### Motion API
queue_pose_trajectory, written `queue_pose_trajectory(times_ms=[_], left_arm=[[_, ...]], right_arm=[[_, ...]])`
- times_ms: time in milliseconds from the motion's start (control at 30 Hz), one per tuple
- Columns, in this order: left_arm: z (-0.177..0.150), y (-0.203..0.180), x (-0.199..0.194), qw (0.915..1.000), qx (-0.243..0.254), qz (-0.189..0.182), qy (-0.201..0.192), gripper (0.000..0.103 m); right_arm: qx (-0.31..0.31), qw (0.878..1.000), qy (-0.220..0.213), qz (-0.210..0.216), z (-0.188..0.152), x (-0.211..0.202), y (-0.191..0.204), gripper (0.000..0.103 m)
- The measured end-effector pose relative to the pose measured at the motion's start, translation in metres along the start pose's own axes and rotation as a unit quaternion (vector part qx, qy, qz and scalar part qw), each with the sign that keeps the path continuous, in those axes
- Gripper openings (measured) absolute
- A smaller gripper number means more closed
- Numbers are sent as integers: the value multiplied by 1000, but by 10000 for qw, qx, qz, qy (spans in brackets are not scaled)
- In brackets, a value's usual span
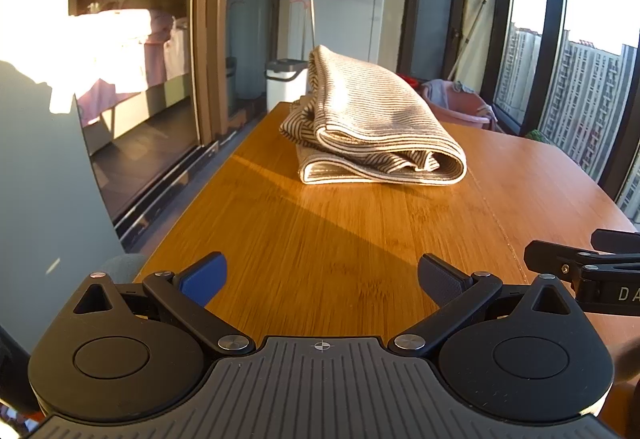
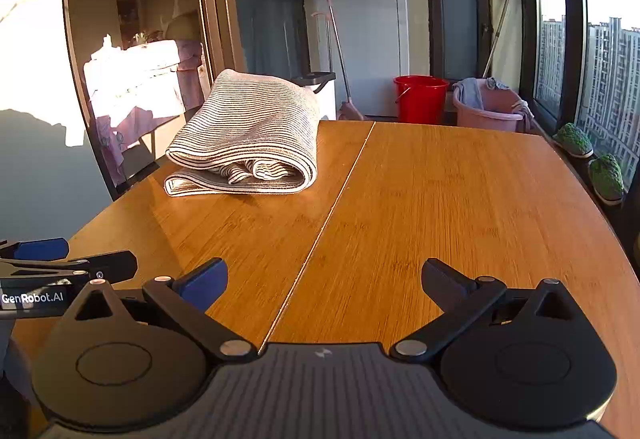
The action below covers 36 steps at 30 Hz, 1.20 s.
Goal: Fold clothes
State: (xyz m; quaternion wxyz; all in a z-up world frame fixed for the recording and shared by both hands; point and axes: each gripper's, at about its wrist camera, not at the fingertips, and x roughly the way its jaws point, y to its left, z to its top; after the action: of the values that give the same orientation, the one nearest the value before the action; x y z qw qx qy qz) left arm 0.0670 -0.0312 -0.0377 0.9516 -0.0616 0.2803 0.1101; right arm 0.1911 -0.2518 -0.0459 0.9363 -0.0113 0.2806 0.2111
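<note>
Sunlight rakes across the wooden worktop (image 2: 460, 207), and the striped garment (image 1: 372, 127) sits folded in a loose bundle at its far end, toward the left side. Left tongs (image 1: 322, 281) hover low over the near edge, fingers spread wide, nothing between them. Right tongs (image 2: 324, 283) alongside, equally spread and empty, both well apart from the cloth.

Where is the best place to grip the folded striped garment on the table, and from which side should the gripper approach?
Probably the loose white-trimmed edge layers of the striped garment, at its near-left corner. Approach from the near side, low along the wooden table: the layers open there, while the right end is a rounded fold. Both the left gripper and the right gripper are open and empty.
</note>
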Motion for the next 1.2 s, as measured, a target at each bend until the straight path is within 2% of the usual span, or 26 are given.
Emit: queue_pose_trajectory(times_ms=[1200], left_arm=[[1,0,0,10000,10,25,29,103]], right_arm=[[72,10000,46,22,0,0,4,103]])
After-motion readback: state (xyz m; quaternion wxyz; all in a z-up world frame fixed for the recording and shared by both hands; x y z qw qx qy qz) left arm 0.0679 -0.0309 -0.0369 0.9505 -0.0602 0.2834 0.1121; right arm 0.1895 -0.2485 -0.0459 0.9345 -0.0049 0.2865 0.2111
